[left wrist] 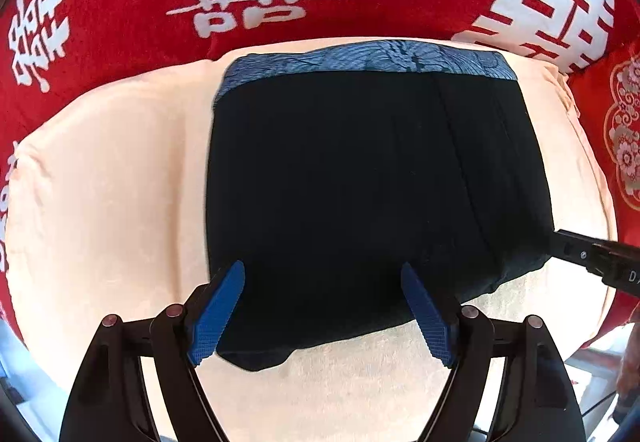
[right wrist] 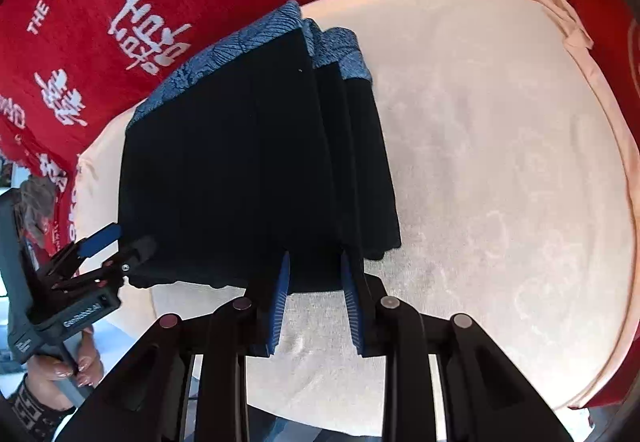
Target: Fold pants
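My left gripper [left wrist: 322, 306] gapes over the soft, limp pants [left wrist: 360, 182]; my right gripper [right wrist: 316, 296] pinches their near edge, the best hold.

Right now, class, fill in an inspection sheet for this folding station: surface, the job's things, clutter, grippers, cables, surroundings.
Surface: cream towel spread over a red blanket with white characters.
Job's things: dark pants folded into a block, blue patterned waistband at the far edge.
Clutter: nothing seen.
Grippers: left gripper open, its blue pads spread over the pants' near edge; right gripper narrowly parted, near hem between its pads, grip cannot be told.
Cables: nothing seen.
Surroundings: a hand holds the left gripper's handle; the rest is too blurred to tell.
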Demonstrator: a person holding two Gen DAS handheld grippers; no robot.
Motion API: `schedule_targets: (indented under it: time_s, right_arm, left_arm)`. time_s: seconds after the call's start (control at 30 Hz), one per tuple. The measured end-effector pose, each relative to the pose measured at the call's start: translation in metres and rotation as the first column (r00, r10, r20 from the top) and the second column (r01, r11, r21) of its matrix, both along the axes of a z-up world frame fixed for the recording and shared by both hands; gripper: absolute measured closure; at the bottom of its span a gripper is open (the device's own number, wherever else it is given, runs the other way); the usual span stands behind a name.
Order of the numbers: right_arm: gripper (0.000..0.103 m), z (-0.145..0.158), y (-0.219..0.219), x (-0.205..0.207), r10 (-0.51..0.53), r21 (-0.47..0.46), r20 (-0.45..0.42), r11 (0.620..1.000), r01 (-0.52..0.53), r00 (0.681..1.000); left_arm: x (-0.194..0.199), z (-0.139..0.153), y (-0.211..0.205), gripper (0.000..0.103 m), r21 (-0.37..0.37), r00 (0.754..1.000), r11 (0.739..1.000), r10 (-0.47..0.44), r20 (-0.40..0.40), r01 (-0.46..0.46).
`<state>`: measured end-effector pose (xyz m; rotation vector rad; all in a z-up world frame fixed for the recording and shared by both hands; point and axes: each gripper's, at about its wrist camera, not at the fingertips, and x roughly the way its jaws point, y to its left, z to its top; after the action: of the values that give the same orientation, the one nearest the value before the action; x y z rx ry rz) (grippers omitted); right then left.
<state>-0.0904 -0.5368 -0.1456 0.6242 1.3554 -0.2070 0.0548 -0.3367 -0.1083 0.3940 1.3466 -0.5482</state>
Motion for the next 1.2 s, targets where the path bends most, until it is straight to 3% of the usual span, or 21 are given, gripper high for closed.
schedule_targets:
  time_s: [0.2,0.37,0.5,0.57,0.87,0.97,1.2]
  right_arm:
    - [0.072,0.007,0.011,0.004,-0.033,-0.078,-0.048,0.997,0.03,0.998]
    - [0.069,0.01,0.015,-0.003,-0.106,-0.089,-0.076,0.991,0.099,0.991]
    - [0.051,0.005,0.026,-0.014,-0.134,-0.053,-0.121,0.99,0.128,0.984]
    - [0.051,0.003,0.037,-0.018,-0.132,-0.055,-0.132,0.99,0.126,0.982]
    - [0.041,0.028,0.063,-0.028,-0.146,0.0,-0.019,0.989,0.146,0.989]
    - [0.031,0.04,0.061,-0.019,-0.117,0.012,0.032,0.993,0.117,0.993]
    - [0.027,0.045,0.033,0.014,-0.049,0.029,0.064,0.998,0.047,0.997]
  left_arm:
    - [0.004,0.003,0.008,0.022,0.016,0.999,1.0,-0.026,-0.019,0.026]
    - [0.011,0.008,0.02,0.022,0.005,0.998,0.999,-0.051,-0.032,0.051]
    - [0.016,0.01,0.029,0.022,-0.003,0.996,0.996,-0.088,-0.021,0.088]
    - [0.02,0.01,0.033,0.022,-0.005,0.995,0.995,-0.099,-0.018,0.099]
    - [0.034,0.001,0.044,0.022,-0.005,0.994,0.994,-0.107,-0.005,0.107]
    - [0.041,0.0,0.044,0.022,-0.021,0.997,0.997,-0.074,-0.012,0.073]
    - [0.067,0.0,0.049,0.022,-0.079,0.997,0.996,0.035,-0.069,-0.04]
